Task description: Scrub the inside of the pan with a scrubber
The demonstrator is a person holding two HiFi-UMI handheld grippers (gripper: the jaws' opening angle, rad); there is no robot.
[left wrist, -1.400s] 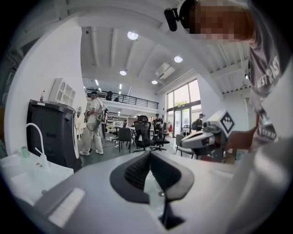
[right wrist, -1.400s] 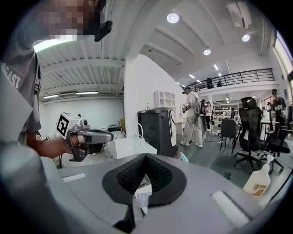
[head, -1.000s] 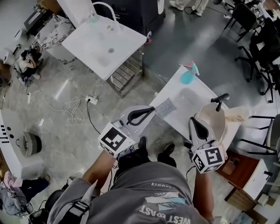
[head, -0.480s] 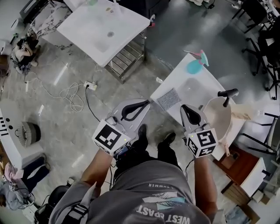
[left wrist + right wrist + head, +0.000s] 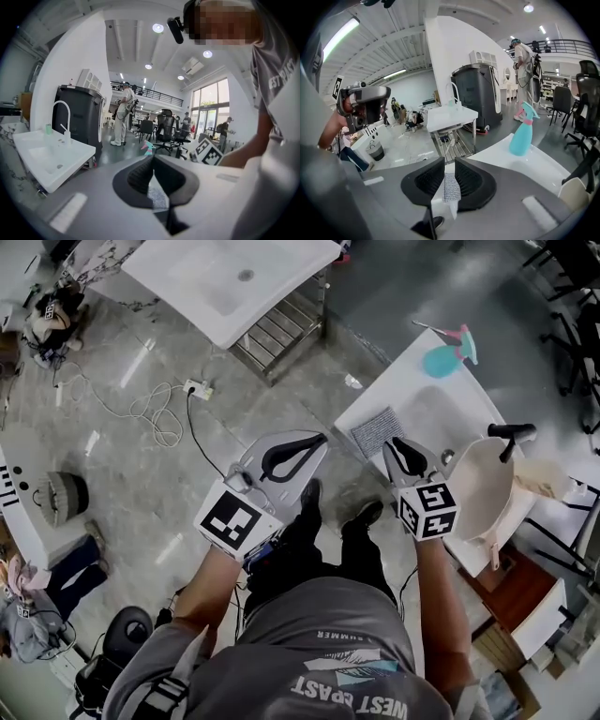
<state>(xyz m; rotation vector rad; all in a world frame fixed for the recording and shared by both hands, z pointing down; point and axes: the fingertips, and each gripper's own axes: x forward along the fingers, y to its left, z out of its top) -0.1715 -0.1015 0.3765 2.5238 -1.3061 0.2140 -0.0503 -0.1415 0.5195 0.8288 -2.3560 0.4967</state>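
Right gripper (image 5: 399, 446), jaws just opening with nothing between them, points at the grey rectangular mesh scrubber (image 5: 375, 431) by the white worktop's (image 5: 405, 388) corner. The left gripper (image 5: 322, 440) is closed and empty.

Forearms outstretched, the left gripper (image 5: 319, 439) points toward two o'clock, jaw tips together. The right gripper (image 5: 396, 446) aims at eleven o'clock, its jaws just opening slightly, nothing gripped between them.

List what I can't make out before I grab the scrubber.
- Pan inside: in the head view, too small to judge dirt; the right gripper view's edge cuts it off.
- Scrubber: the right gripper view shows a strip; the right hand-held gripper jaws, just opening and holding nothing, hide the rest.
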